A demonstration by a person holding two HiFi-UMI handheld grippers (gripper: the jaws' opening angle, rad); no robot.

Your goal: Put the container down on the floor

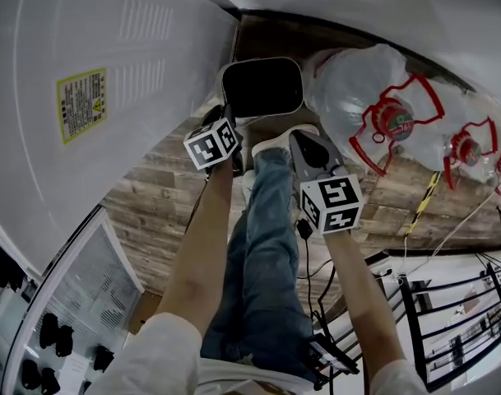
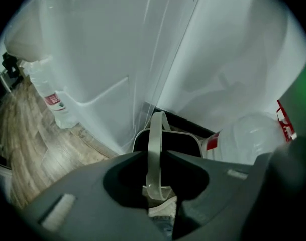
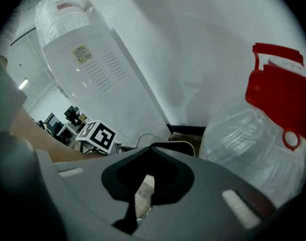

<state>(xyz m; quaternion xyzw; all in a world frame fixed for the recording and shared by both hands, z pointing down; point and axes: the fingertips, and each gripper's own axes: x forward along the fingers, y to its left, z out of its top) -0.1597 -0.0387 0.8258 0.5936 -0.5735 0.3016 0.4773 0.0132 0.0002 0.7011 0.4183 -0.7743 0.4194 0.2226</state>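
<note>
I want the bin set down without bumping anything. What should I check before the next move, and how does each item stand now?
1. Left gripper grips the container's handle: ok, jaws closed on it.
2. Container already resting on the floor: cannot tell.
3. Room beside the water bottle: not ok, it sits close alongside.
4. Room beside the white cabinet: not ok, also close.
5. Shoe clear of the landing spot: cannot tell.
6. Right gripper free: ok, jaws together on nothing.

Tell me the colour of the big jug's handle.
Red. The handle of the jug shows best in the right gripper view.
</note>
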